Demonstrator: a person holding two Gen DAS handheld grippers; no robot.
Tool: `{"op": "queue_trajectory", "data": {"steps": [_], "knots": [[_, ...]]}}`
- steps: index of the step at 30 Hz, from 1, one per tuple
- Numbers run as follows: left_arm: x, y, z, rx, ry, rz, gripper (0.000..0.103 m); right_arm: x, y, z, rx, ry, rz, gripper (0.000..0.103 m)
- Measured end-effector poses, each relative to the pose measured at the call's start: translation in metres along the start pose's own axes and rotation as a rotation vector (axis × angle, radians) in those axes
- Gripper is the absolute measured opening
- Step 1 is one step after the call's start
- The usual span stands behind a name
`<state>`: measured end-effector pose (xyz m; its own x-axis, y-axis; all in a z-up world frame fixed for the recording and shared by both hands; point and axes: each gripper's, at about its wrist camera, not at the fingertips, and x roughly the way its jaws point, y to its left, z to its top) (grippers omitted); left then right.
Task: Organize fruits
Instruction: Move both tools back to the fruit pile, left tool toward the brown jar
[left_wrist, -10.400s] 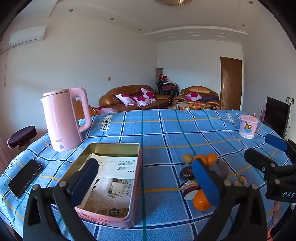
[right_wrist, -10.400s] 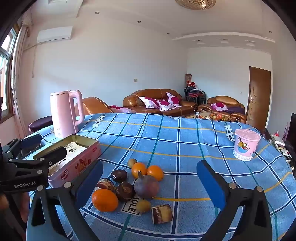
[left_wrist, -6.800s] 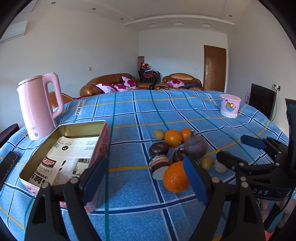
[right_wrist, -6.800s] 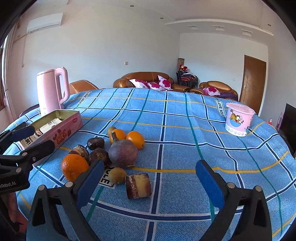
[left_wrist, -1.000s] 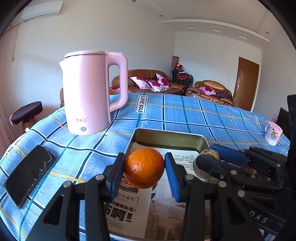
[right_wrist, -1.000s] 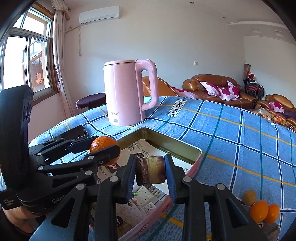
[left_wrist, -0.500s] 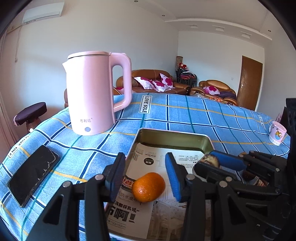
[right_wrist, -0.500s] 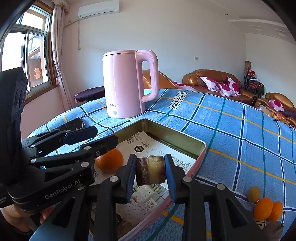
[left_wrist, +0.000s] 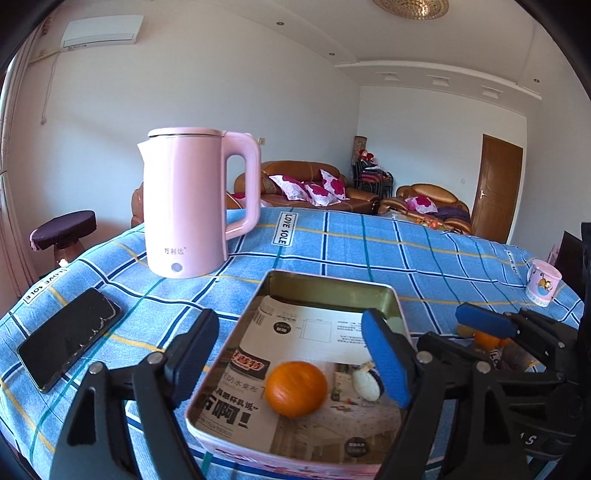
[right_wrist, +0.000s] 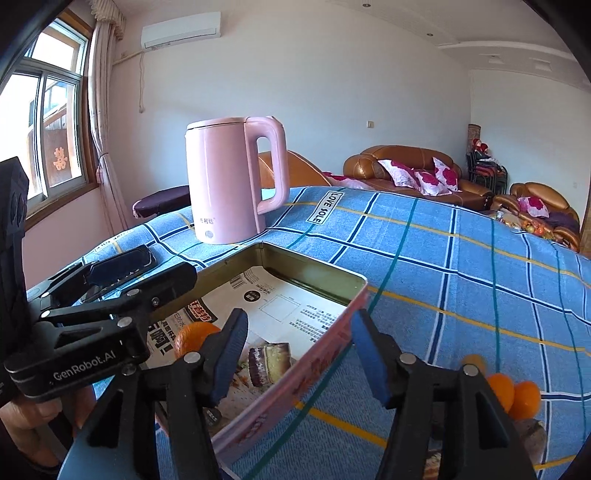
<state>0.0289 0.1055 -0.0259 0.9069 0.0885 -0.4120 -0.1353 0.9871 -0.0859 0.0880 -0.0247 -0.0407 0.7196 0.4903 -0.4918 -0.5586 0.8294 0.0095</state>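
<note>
Both jaws are opening with nothing gripped: the left hand-held gripper (left_wrist: 291, 354) spreads above the orange (left_wrist: 296, 388) lying in the pink tin (left_wrist: 332, 286), and the right hand-held gripper (right_wrist: 295, 354) above the cut brown fruit piece (right_wrist: 269, 363) beside it. The tin sits near the worktop (left_wrist: 369, 251) edge, the kettle (left_wrist: 192, 199) behind it.

Table under blue plaid cloth (left_wrist: 332, 251). On it: pink kettle (left_wrist: 188, 206) upper left, black phone (left_wrist: 68, 347) far left, open tin (left_wrist: 325, 291) centre, printed cup (left_wrist: 542, 282) right edge.
</note>
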Motion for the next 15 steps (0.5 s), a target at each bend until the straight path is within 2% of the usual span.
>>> {"op": "queue_trajectory", "data": {"steps": [7,15], "knots": [[-0.011,-0.036,-0.008,0.032,0.006,-0.081,0.082,-0.054,-0.033,-0.025,0.000,-0.022,-0.125,0.061],[-0.014,-0.089,-0.023,0.112,0.060,-0.197,0.082,-0.103,-0.100,-0.062,0.152,0.009,-0.257,0.061]]}}
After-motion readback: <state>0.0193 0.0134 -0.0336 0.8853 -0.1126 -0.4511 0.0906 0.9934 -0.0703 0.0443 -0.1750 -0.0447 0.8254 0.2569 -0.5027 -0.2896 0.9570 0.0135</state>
